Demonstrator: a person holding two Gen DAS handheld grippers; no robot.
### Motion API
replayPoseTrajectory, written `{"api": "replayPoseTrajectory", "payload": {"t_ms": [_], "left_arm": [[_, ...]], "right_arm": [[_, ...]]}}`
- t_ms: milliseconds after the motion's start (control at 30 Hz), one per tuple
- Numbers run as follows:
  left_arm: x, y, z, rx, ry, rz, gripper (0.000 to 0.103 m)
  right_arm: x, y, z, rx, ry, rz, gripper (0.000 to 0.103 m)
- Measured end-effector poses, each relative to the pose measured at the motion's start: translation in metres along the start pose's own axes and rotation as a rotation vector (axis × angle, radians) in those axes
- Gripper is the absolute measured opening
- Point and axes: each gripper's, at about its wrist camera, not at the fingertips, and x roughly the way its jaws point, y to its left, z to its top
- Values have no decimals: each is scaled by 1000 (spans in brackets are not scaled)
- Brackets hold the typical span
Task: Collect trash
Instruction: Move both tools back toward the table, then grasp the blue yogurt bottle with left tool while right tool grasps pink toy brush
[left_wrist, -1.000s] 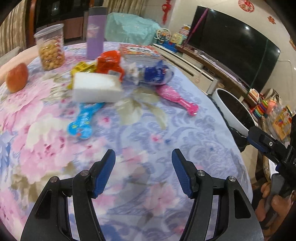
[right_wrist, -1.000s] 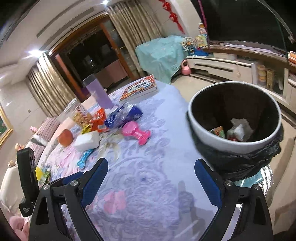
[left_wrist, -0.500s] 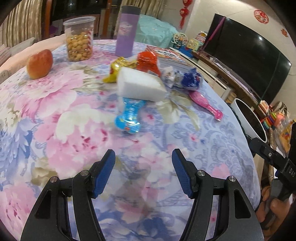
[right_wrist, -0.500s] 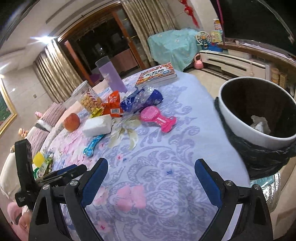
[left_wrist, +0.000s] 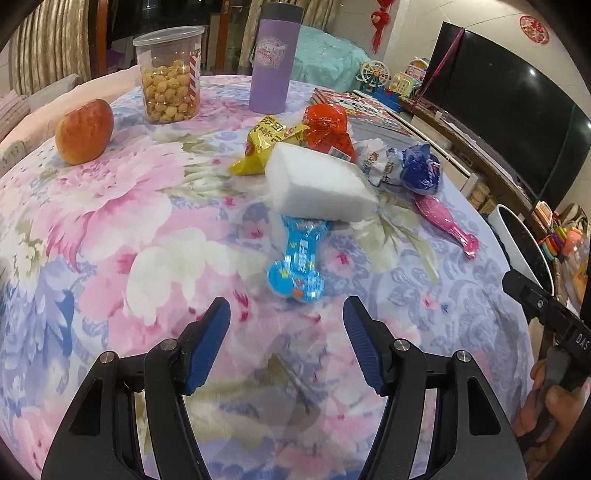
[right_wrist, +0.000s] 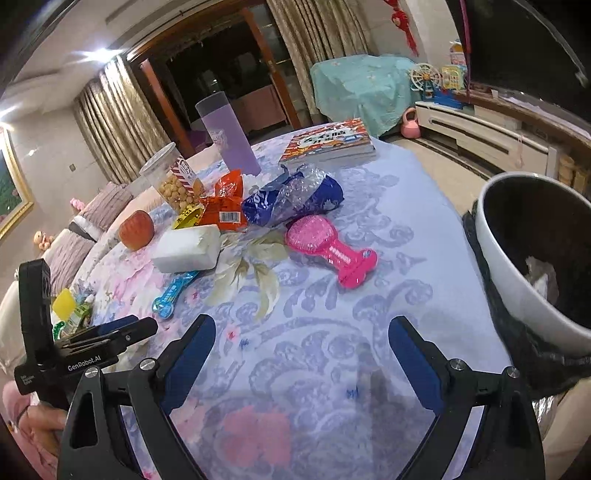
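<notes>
Trash lies in a cluster on the floral tablecloth: a blue wrapper (left_wrist: 297, 264), a white foam block (left_wrist: 319, 184), a yellow packet (left_wrist: 271, 144), a red packet (left_wrist: 327, 127), a crumpled blue bag (left_wrist: 419, 171) and a pink wrapper (left_wrist: 448, 223). My left gripper (left_wrist: 286, 319) is open and empty, just short of the blue wrapper. My right gripper (right_wrist: 301, 338) is open and empty over the cloth, short of the pink wrapper (right_wrist: 330, 245). The white bin (right_wrist: 532, 258) with a black liner stands at the table's right edge and holds some trash.
An apple (left_wrist: 85, 131), a jar of snacks (left_wrist: 170, 94), a purple tumbler (left_wrist: 271, 61) and a book (right_wrist: 328, 142) stand at the far side of the table. A TV (left_wrist: 509, 110) and a low cabinet are to the right, beyond the bin.
My left gripper has swung left and moved in toward the blue wrapper. My right gripper has turned from the bin toward the table, so the bin slid to the right edge.
</notes>
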Motion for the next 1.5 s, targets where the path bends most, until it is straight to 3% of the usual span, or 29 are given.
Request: {"api": "replayPoseTrajectory", "payload": {"t_ms": [267, 600, 667, 700, 767, 833, 900, 1167, 1500], "left_arm": [[18, -1, 17, 15, 8, 4, 65], [38, -11, 26, 69, 25, -2, 62], [41, -18, 26, 109, 30, 6, 52], [42, -21, 26, 126, 28, 12, 49], [40, -24, 24, 147, 23, 7, 30], [40, -25, 23, 148, 24, 0, 20], [38, -24, 22, 146, 23, -2, 20], [17, -18, 15, 99, -12, -8, 19], [-13, -10, -6, 81, -31, -29, 19]], "right_arm": [[28, -6, 25, -68, 8, -37, 96], [75, -7, 46, -181, 111, -57, 93], [83, -5, 45, -197, 146, -61, 79], [88, -5, 44, -205, 168, -67, 67], [87, -1, 42, -225, 164, -94, 57], [85, 0, 41, -231, 161, -100, 30], [81, -2, 38, -205, 157, -82, 23], [53, 2, 21, -141, 136, -7, 22], [23, 13, -2, -111, 114, 24, 22]]}}
